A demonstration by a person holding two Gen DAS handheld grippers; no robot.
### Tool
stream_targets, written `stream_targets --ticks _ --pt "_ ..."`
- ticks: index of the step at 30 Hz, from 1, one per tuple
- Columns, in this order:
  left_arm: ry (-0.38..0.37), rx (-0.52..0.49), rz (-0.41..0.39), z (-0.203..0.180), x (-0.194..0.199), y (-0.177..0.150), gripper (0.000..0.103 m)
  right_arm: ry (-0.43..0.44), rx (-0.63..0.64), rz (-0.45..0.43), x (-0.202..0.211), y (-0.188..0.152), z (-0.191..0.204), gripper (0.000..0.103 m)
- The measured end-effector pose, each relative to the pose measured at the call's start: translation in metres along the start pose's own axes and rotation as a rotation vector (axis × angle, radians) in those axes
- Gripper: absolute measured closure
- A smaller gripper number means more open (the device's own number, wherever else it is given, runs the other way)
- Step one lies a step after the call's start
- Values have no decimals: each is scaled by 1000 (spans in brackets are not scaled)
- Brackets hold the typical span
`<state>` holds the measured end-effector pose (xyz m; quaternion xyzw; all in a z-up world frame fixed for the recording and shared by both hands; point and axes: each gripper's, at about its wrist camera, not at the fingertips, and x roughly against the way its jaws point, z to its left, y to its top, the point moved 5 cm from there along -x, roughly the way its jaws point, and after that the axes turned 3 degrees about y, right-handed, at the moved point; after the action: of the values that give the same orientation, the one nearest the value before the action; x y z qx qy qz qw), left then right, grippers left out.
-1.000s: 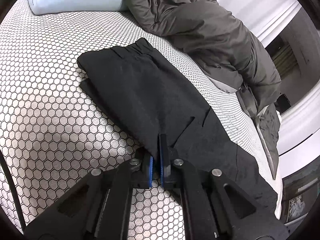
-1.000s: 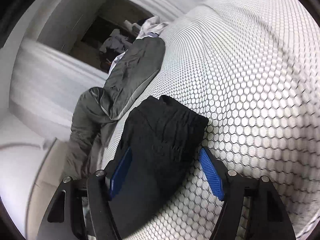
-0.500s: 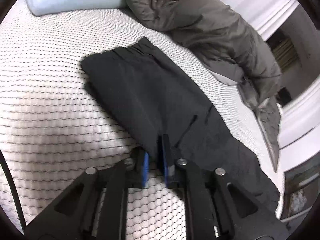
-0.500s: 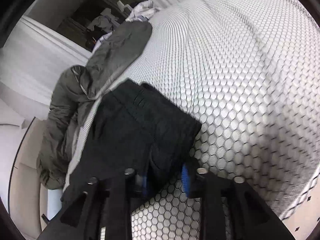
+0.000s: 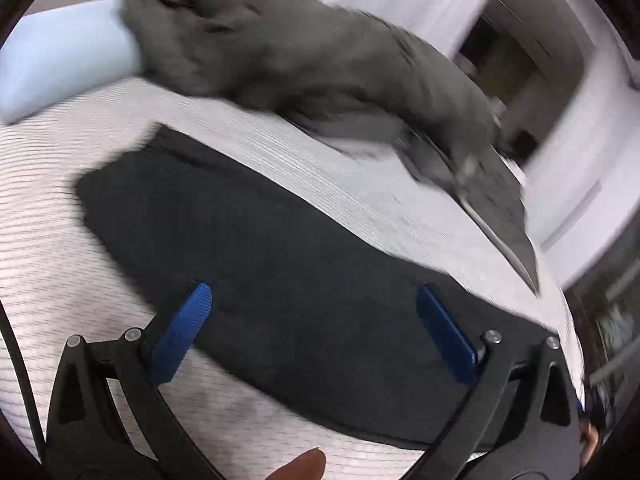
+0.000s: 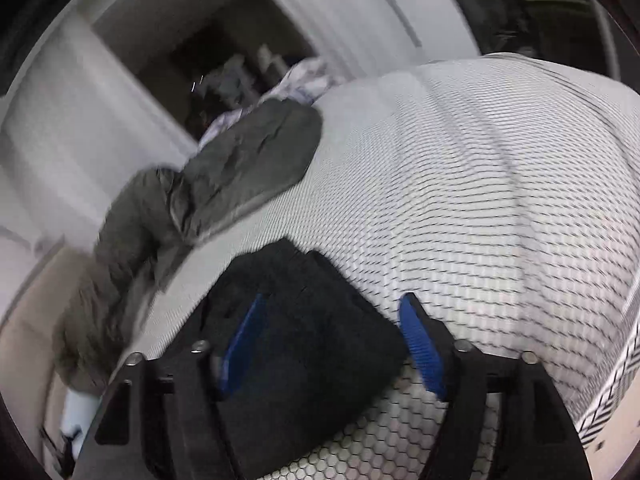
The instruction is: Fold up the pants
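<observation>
a bed (image 5: 48,264) covered in a white honeycomb-patterned sheet fills both views, with a grey duvet (image 5: 304,52) bunched along the upper part of the left wrist frame and a pale blue pillow (image 5: 52,68) at its upper left. the black pants (image 5: 280,248) are laid flat across the middle of that frame as a long narrow band, so a lengthwise fold is judged to be done. the left gripper (image 5: 314,322) is held above the cloth with its jaws spread wide and nothing between them. the right gripper (image 6: 332,340) is likewise seen with jaws apart, over one end of the pants (image 6: 304,320). a crosswise fold is judged to be left; blur hides finer detail.
</observation>
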<state>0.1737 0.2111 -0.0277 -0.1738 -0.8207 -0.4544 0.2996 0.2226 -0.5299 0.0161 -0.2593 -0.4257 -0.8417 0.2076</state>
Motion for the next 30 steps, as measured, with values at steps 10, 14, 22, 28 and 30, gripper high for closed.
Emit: stream_targets --ticks 10,14,22,28,30 --pt "59 -211 158 -78 -74 -37 1 -116 357 268 -110 45 64 16" --pt "87 -191 171 -68 -85 -38 1 -100 391 502 -180 33 61 16" --pt "157 -171 189 -35 -98 -35 1 6 415 342 -165 54 88 82" --pt "180 -240 196 -42 -101 -40 1 -246 414 320 -197 62 69 51" --pt "172 -239 185 -43 -96 -38 1 -228 374 275 -187 62 66 48"
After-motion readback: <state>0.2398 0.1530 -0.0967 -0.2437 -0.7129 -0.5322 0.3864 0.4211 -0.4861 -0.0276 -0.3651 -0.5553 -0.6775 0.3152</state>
